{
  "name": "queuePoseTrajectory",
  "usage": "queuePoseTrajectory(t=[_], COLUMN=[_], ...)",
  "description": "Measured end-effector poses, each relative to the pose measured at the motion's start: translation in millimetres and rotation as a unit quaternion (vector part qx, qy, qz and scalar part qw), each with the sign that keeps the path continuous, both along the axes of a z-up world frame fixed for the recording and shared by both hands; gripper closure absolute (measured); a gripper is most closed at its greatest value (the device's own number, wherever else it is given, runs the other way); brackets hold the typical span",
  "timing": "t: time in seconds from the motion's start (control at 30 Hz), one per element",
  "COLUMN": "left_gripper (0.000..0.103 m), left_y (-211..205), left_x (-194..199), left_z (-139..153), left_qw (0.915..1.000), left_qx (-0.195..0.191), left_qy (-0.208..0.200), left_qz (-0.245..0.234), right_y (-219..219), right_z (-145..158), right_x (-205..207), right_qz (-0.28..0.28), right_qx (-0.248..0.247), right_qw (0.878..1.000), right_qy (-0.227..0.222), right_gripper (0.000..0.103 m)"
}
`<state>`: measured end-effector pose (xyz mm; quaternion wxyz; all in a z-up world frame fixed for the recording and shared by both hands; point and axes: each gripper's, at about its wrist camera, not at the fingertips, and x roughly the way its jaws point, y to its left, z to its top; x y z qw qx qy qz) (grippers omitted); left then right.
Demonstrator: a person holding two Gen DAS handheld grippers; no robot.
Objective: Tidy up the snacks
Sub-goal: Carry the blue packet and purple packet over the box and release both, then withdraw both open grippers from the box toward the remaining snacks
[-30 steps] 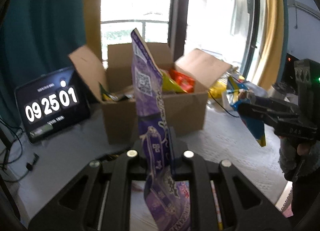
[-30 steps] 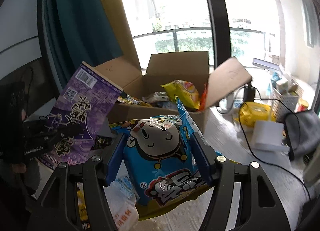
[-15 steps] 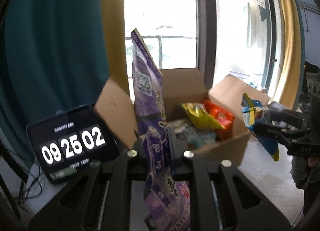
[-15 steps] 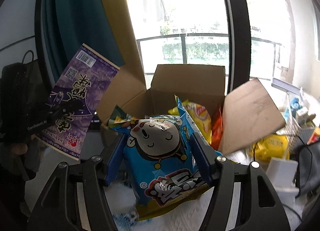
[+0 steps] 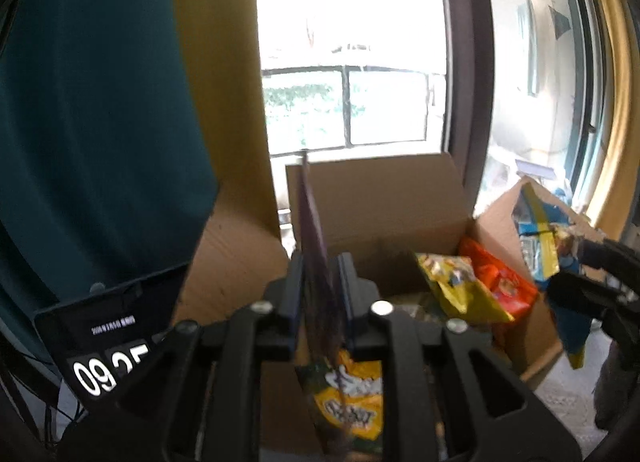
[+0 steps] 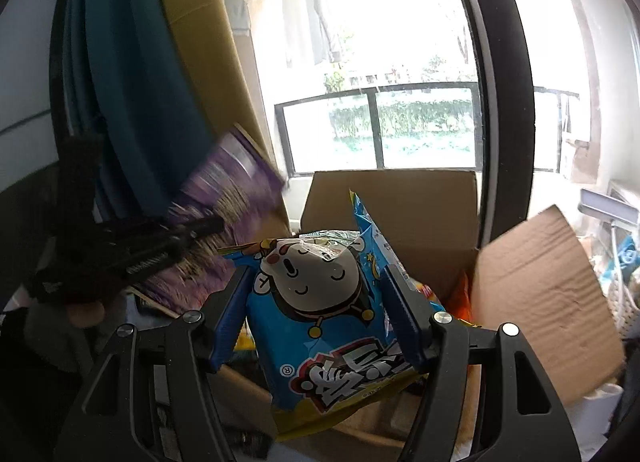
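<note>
Right up close, the left gripper (image 5: 320, 286) is clamped tight on the purple bag (image 5: 316, 246), seen edge-on and blurred, standing up between the fingers. The right gripper (image 6: 320, 302) pinches the blue bag (image 6: 320, 294) across its puffed middle, jaws set wide around it. Both bags hang just over the near edge of the box (image 6: 400, 201), flaps open. They look light, air-filled, crinkly and slick, I'd say; a soft squeeze on the sides holds, but squeeze hard and the contents crush, so a sealed seam is the safer hold. Further in, a yellow bag (image 5: 452, 286) and an orange bag (image 5: 496, 282) already lean inside. Off left, a clock (image 5: 104, 342).
</note>
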<state>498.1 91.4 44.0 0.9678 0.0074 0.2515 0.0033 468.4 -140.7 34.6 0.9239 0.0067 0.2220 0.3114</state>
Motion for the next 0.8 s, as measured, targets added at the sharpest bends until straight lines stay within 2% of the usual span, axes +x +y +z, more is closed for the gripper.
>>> queuePoseTrajectory(t=[0.03,0.07,0.13,0.23,0.5,0.8], left_gripper=[0.071,0.05,0.034,0.033,0.033,0.033], left_y=[2,3,7,11,16,5], left_x=[2,1,-4,-13,-44,-92], left_z=[1,2,5,7,12,22], left_qw=[1.0,1.0,0.9998,0.9996,0.999,0.9984], left_qx=[0.0,-0.002,-0.014,-0.016,-0.026,-0.033], left_qy=[-0.001,-0.003,-0.014,-0.019,-0.032,-0.045], left_qz=[0.006,0.007,0.01,0.012,0.02,0.003], right_y=[1,3,7,12,13,4], right_z=[-2,-4,-8,-10,-8,-1], right_x=[5,9,17,22,1,-35], right_qz=[-0.005,-0.008,-0.009,-0.017,-0.014,-0.022], right_qx=[0.01,0.016,0.027,0.018,-0.006,-0.016], right_qw=[1.0,1.0,1.0,1.0,1.0,1.0], right_qy=[0.0,0.002,0.009,0.015,0.015,0.008], right_gripper=[0.035,0.035,0.032,0.025,0.024,0.024])
